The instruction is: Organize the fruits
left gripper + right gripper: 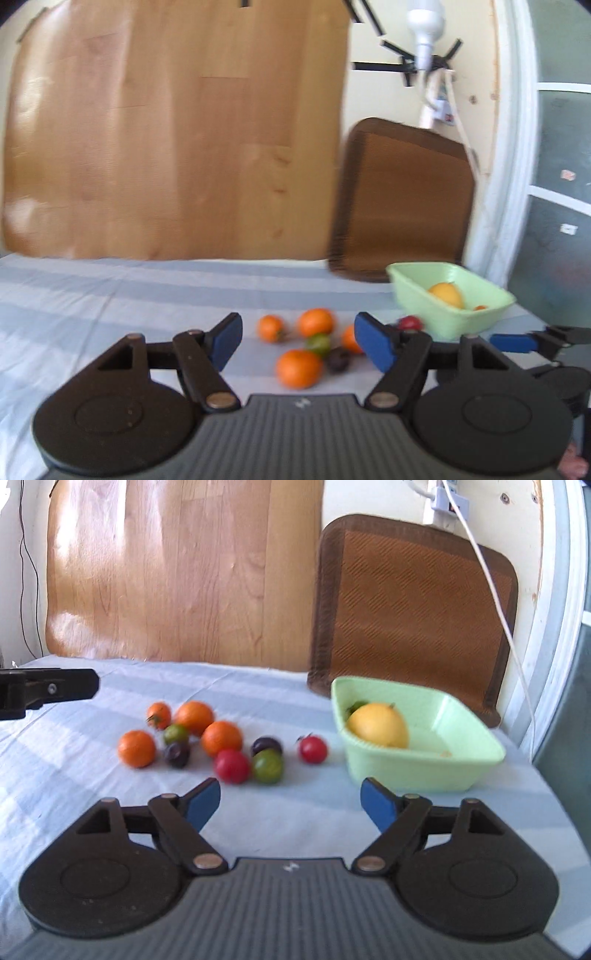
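A: Both claws, left and right, spread wide and empty above the table.

B: Green bowl at right holds a yellow fruit; oranges and small tomatoes lie clustered just left.
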